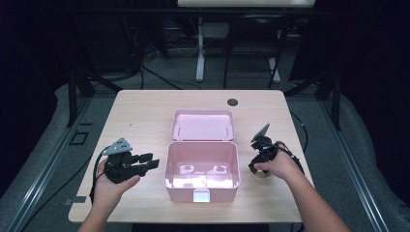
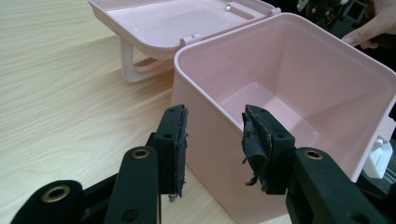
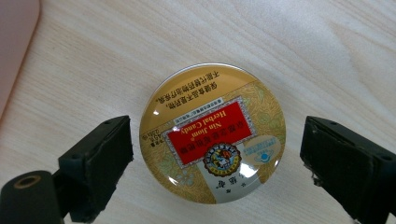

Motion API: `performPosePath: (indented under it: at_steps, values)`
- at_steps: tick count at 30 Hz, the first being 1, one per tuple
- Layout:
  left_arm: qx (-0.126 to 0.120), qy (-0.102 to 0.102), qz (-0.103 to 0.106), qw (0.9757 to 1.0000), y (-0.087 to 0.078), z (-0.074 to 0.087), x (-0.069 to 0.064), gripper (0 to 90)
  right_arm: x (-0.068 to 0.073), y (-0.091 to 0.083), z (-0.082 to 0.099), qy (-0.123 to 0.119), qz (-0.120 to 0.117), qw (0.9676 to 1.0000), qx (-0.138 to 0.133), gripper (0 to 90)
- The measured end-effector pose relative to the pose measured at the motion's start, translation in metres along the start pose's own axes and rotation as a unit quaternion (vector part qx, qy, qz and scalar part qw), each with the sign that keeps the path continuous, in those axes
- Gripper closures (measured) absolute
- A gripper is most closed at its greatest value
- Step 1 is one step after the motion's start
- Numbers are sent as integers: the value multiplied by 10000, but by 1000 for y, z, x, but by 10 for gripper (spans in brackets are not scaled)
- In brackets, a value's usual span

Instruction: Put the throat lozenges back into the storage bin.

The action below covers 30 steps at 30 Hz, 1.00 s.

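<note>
The round gold candy tin (image 3: 212, 135) lay on the bench (image 1: 140, 116) near its right edge, not yet lifted. The right gripper (image 3: 215, 163) was spread around it, not touching. The pink plastic box (image 1: 202, 166) stood open and empty mid-bench. The left gripper (image 2: 212, 149) waited beside it, spread wide.

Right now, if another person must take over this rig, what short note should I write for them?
Left claw: open, holds nothing, beside the near left corner of the pink box, apart from it.
Right claw: open, pointing down over the round candy tin; jaws either side, pads not touching.
The tin lies flat on the table, right of the box.
Done: the lid is open, laid back; the box looks empty.
Left: probably close on the tin, place it in the box, shut the lid.
</note>
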<state>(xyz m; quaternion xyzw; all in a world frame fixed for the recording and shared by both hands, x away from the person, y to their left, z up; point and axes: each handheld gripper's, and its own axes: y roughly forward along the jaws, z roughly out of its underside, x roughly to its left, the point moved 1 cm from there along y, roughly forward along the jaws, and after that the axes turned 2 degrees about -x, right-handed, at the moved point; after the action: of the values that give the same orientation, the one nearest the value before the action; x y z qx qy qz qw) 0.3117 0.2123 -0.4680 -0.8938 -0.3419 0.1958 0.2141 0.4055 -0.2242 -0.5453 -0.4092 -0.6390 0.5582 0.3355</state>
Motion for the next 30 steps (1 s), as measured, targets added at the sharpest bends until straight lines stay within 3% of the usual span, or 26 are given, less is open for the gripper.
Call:
performPosePath:
  at_steps: [7,30]
  values:
    - [-49,-25,-10,10000,1,1,0,594,-1,4,0,94,-7,9999,63,90]
    - [-26,-34,-17,10000,-2,0,2,587,1,19,0,63,-108,9996,248,173]
